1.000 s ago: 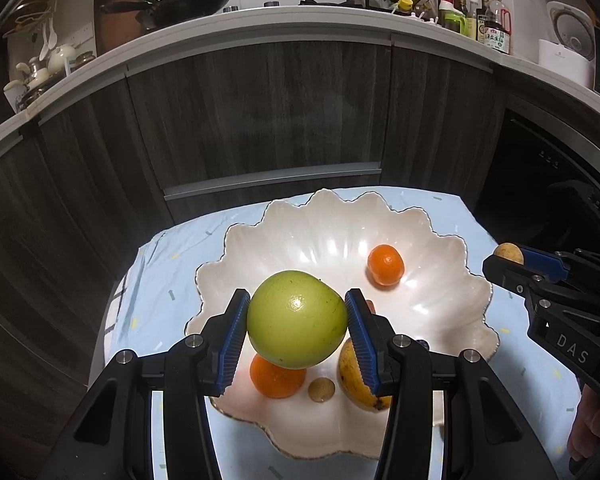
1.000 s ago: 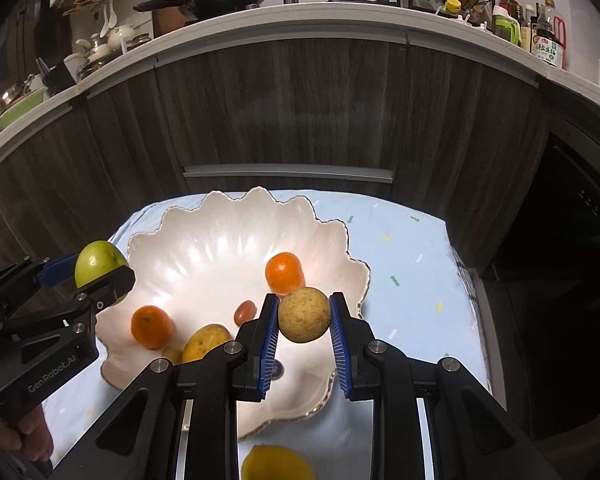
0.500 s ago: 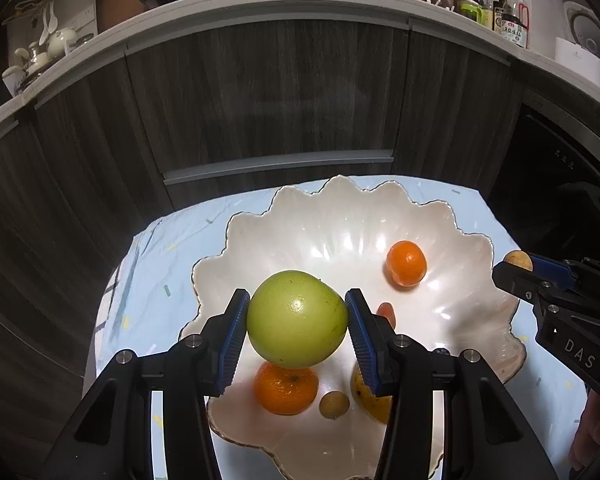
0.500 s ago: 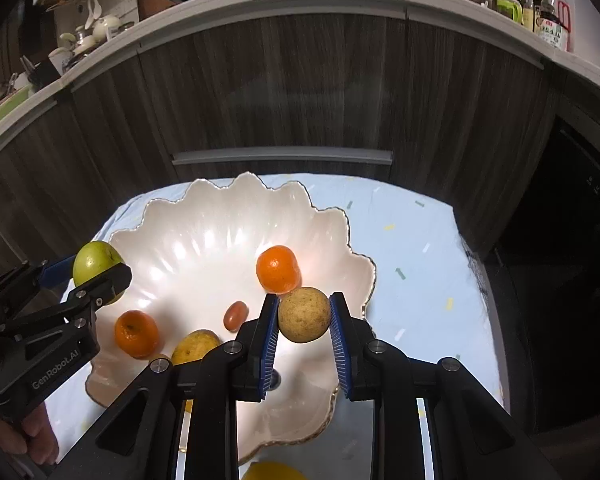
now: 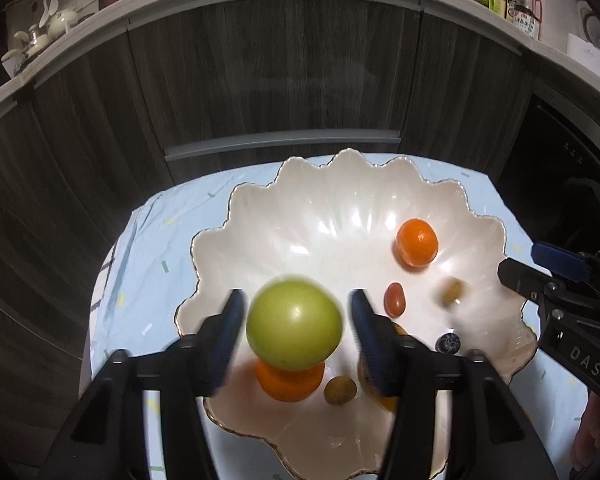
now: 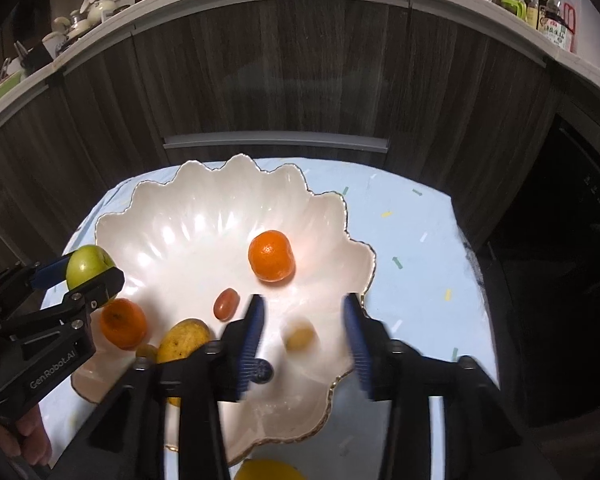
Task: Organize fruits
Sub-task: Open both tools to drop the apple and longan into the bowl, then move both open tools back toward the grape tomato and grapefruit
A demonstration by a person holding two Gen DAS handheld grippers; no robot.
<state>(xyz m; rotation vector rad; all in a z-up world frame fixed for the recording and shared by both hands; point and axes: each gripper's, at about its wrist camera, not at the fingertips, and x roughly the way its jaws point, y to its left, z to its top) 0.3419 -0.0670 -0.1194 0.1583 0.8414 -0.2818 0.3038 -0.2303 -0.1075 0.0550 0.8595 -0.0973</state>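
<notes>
The green apple [image 5: 294, 326] is sitting between the left tool's [image 5: 296, 330] opening jaws, clear of both pads, over the scalloped bowl [image 5: 340, 208]. The right tool's [image 6: 304, 338] jaws are opening too; a blurred small brown fruit [image 6: 299, 338] lies between them, untouched.

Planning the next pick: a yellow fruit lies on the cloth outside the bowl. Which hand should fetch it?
Probably right. The yellow fruit lies just beneath the right tool, whose jaws are opening, the small brown fruit loose between them. The left wrist view does not show it.
</notes>
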